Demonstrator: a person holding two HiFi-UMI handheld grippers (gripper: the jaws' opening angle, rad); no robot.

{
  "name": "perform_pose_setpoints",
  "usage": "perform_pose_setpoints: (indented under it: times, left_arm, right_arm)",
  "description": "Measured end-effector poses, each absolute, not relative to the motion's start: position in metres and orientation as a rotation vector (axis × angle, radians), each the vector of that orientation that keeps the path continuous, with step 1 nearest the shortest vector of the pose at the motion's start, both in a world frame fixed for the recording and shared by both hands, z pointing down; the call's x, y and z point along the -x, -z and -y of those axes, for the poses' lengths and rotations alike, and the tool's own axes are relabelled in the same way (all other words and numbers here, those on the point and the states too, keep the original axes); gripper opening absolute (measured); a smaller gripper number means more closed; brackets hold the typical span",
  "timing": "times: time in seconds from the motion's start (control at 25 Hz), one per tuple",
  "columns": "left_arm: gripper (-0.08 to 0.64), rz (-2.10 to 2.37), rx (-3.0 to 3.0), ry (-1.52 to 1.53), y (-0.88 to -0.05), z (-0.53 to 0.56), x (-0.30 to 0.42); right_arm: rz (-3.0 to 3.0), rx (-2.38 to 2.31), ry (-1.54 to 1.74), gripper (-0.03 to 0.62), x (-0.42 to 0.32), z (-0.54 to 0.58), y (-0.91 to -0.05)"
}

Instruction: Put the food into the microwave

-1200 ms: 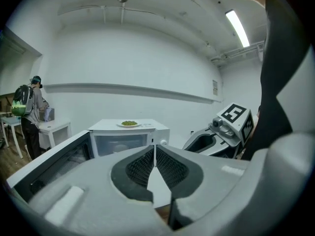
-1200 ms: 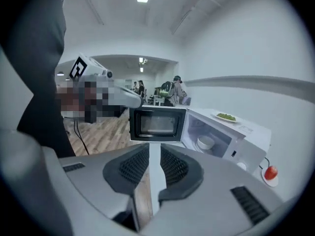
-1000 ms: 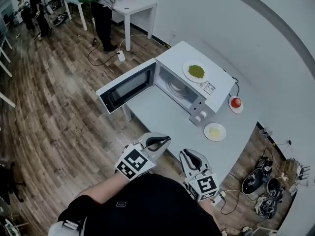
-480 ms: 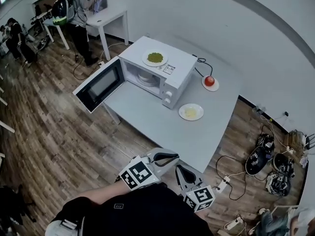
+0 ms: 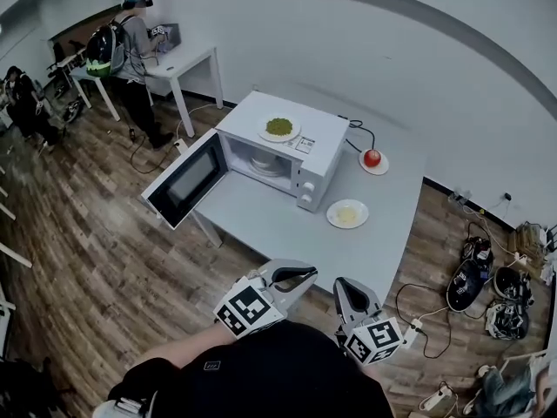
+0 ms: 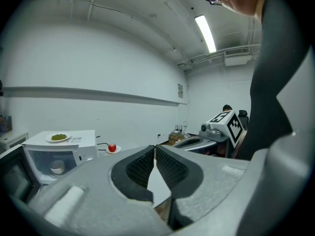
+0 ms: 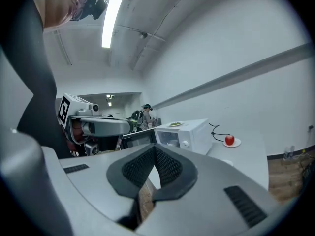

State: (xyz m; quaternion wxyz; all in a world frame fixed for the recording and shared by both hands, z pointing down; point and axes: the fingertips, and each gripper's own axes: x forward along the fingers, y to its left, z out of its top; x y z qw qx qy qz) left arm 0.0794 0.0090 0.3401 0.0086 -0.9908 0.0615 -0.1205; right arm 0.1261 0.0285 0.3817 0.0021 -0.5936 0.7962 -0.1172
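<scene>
The white microwave [image 5: 283, 151] stands on the grey table [image 5: 261, 220] with its door [image 5: 184, 179] swung open to the left. A plate of green food [image 5: 278, 128] rests on its top. A plate of yellow food [image 5: 347, 213] and a red fruit on a saucer [image 5: 372, 158] lie to its right. My left gripper [image 5: 306, 273] and right gripper [image 5: 345, 284] hover side by side at the table's near edge, well short of the food. Both are shut and empty. The right jaws have just been closing with nothing between them.
A person with a backpack [image 5: 130, 33] stands at a white desk [image 5: 187, 59] at the back left. Cables, a power strip [image 5: 413, 329] and shoes [image 5: 474, 277] lie on the wooden floor at the right.
The view has swung, so the microwave and table now sit more central and a little farther from the grippers. The right jaws have closed. Both grippers have shifted slightly right.
</scene>
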Motion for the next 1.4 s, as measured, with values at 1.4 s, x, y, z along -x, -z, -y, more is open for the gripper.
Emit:
perform_pose_setpoints:
  times: [1.4]
  left_arm:
    - [0.021,-0.232,3.17,0.392,-0.358,0.013,-0.062]
  right_arm:
    - [-2.523,1.912,0.346,0.014,-0.105,-0.038,-0.361]
